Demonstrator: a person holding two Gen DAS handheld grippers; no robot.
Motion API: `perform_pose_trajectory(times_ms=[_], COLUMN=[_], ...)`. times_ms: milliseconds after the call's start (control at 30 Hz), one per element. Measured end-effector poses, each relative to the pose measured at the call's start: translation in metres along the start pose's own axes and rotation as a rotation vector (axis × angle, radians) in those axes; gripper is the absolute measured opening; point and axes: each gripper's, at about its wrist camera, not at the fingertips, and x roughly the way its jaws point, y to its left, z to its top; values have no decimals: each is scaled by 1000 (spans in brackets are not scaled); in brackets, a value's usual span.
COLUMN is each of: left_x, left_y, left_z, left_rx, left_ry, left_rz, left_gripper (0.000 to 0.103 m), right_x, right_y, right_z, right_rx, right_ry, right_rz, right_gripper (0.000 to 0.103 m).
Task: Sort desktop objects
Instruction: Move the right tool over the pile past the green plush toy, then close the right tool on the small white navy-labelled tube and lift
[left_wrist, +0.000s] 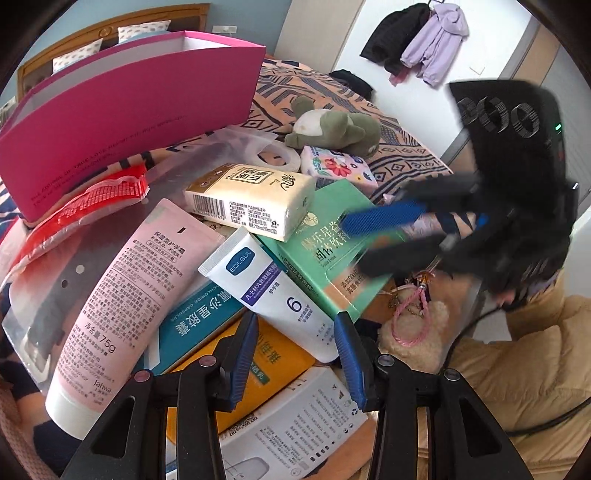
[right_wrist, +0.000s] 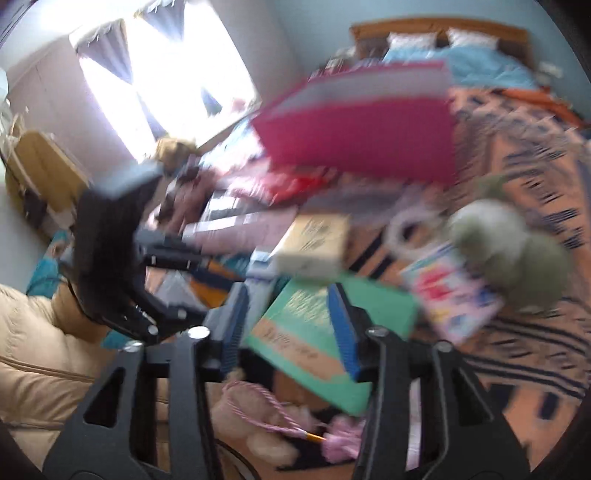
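Grips the cap end of the white tube (left_wrist: 266, 280) with the fingers of the left gripper (left_wrist: 295, 339), one blue pad against each side. Holds the right gripper (right_wrist: 288, 325) over the green box (left_wrist: 332, 251), fingers part-way apart; cannot tell through the blur whether they press on it.

Just around the tube: rests slantwise on a teal box (left_wrist: 199, 317) and a yellow box (left_wrist: 266, 354), with its crimped end tucked under a cream tissue pack (left_wrist: 255, 199). Beside it on the left, a pink tube (left_wrist: 122, 280), cap down.

All heaped at the near edge of the bed (left_wrist: 399, 147). Farther toward the headboard (left_wrist: 110, 33): a tape roll (left_wrist: 277, 157), a floral pack (left_wrist: 340, 166), a green plush toy (left_wrist: 332, 129) and an open magenta box (left_wrist: 129, 99).
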Motion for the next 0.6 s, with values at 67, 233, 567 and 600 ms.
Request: perform_pose_trajectory(times_ms=[67, 233, 567, 600], left_x=[1, 2, -3, -5], left_y=[1, 4, 8, 8], left_z=[0, 2, 4, 4], left_rx=[-8, -19, -43, -41], left_ry=[-6, -21, -77, -90], left_rz=[-10, -30, -40, -25], left_gripper=[43, 43, 43, 42], right_x=[19, 34, 54, 54], right_y=[1, 4, 17, 15], right_z=[-2, 8, 22, 22], right_rx=[13, 14, -17, -12], right_ry=[41, 43, 80, 79], right_rz=[20, 30, -8, -5], right_gripper=[41, 40, 41, 41])
